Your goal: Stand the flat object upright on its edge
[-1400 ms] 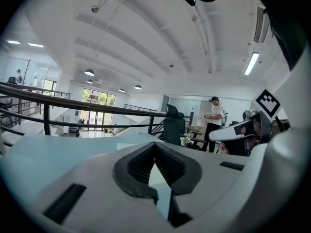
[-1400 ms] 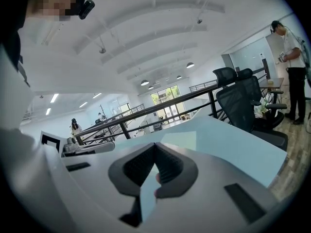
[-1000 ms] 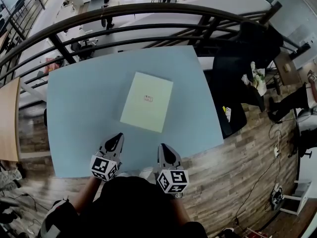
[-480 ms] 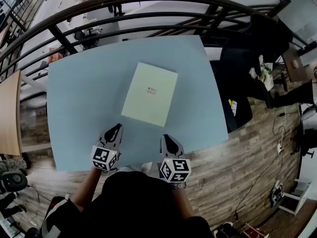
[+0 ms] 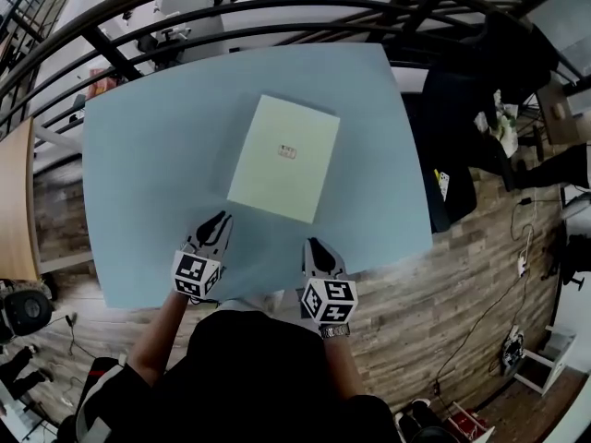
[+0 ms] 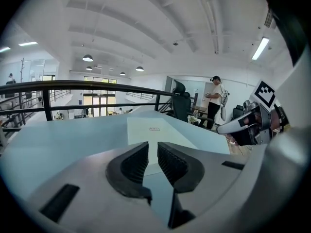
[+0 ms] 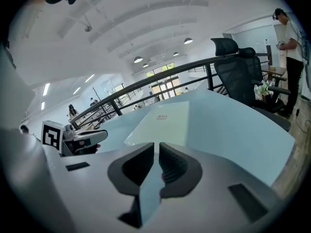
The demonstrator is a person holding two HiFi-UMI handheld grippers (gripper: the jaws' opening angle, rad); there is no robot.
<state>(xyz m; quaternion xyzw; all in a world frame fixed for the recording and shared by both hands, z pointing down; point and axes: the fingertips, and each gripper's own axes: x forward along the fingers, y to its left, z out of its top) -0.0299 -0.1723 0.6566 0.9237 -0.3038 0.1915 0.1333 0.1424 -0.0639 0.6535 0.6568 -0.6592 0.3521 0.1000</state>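
Observation:
A flat pale-green box (image 5: 283, 158) with a small label lies flat in the middle of the light blue table (image 5: 138, 173). My left gripper (image 5: 220, 218) hovers over the table just short of the box's near left corner. Its jaws have just been opening and stand a narrow gap apart, with nothing between them (image 6: 152, 147). My right gripper (image 5: 312, 245) is near the table's front edge, below the box's near right corner, shut and empty (image 7: 156, 149). The box (image 6: 150, 130) lies ahead of both grippers, apart from them (image 7: 163, 123).
A black curved railing (image 5: 277, 17) runs past the table's far edge. A black office chair (image 5: 462, 155) stands at the table's right side on the wood floor. A wooden tabletop (image 5: 14, 210) is at the far left. A person (image 6: 215, 101) stands beyond the chair.
Both grippers have come lower and a little closer to the box's near edge. The left jaws have parted slightly. The box has not moved on the table.

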